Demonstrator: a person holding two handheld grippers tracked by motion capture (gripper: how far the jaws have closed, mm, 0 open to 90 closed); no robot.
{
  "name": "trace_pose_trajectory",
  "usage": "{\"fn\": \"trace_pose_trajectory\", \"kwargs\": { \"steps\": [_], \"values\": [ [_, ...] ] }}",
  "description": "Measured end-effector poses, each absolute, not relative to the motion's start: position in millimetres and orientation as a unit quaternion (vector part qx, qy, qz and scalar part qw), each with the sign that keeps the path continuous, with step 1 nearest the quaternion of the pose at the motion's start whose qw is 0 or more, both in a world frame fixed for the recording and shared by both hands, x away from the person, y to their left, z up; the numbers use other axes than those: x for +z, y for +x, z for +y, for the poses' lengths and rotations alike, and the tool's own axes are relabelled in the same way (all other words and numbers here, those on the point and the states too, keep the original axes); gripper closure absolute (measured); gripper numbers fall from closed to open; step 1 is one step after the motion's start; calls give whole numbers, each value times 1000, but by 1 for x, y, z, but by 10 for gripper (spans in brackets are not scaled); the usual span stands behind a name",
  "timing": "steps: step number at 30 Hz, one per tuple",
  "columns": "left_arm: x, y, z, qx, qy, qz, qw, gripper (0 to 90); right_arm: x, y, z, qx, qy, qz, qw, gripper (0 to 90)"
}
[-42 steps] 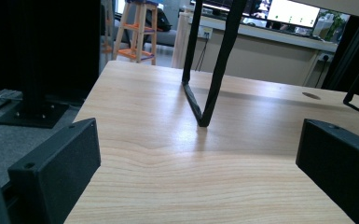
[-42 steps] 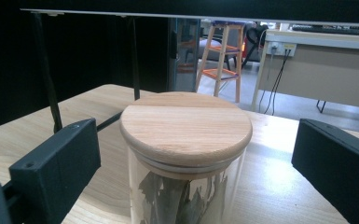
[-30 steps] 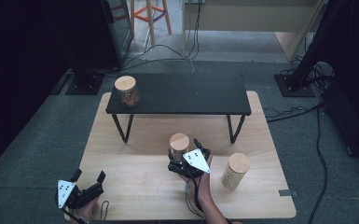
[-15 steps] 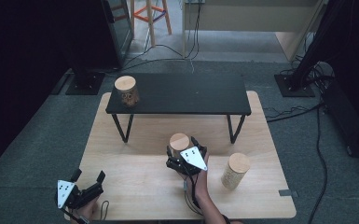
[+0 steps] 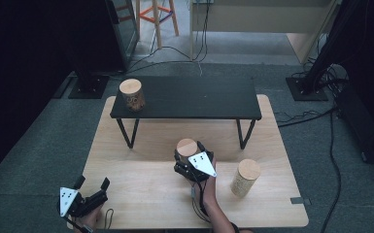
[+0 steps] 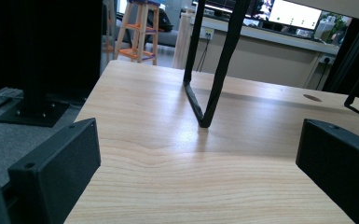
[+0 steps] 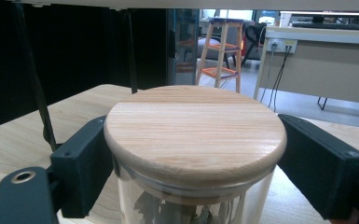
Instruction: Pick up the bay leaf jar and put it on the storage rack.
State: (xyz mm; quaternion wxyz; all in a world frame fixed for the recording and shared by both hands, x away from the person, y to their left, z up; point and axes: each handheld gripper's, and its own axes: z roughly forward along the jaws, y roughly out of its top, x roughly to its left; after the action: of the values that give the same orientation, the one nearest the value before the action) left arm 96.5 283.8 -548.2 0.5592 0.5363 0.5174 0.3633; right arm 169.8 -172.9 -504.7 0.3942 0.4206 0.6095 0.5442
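The wooden counter [image 5: 141,194] carries a low black bench [image 5: 194,99] across its far half, and most of the near half lies bare, so there is open room to move. One wood-lidded jar [image 5: 132,94] stands on the bench's left end, near its edge, which suggests the jars are being moved up there. A cork-coloured canister [image 5: 245,177] stands on the counter to the right, apart from the rest. The glass jar [image 7: 193,154] with the wooden lid [image 5: 186,146] stands mid-counter, just in front of the bench. The right gripper [image 5: 190,162] has its jaws on either side of it just under the lid; they have just been closing, and the pads look to be against the glass. Lifting it will have to clear the bench's front edge. The left gripper [image 5: 93,190] rests at the counter's near left corner, jaws wide and holding nothing, out of the way.
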Motion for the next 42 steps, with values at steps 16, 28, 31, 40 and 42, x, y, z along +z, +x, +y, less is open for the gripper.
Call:
{"fn": "trace_pose_trajectory", "kwargs": {
  "steps": [16,28,31,40,42],
  "values": [
    [-548,96,284,363,536,517,560,0,-506,169,-172,545,416,611,396,240],
    [-548,96,284,363,535,520,558,0,-503,169,-172,542,418,613,395,253],
    [-548,97,283,364,536,519,557,0,-502,168,-173,541,423,609,397,253],
    [-547,97,282,364,538,520,555,0,-481,164,-177,543,421,604,403,254],
    [-547,97,282,364,539,520,554,0,-476,162,-175,540,422,604,407,254]
  ]
}}
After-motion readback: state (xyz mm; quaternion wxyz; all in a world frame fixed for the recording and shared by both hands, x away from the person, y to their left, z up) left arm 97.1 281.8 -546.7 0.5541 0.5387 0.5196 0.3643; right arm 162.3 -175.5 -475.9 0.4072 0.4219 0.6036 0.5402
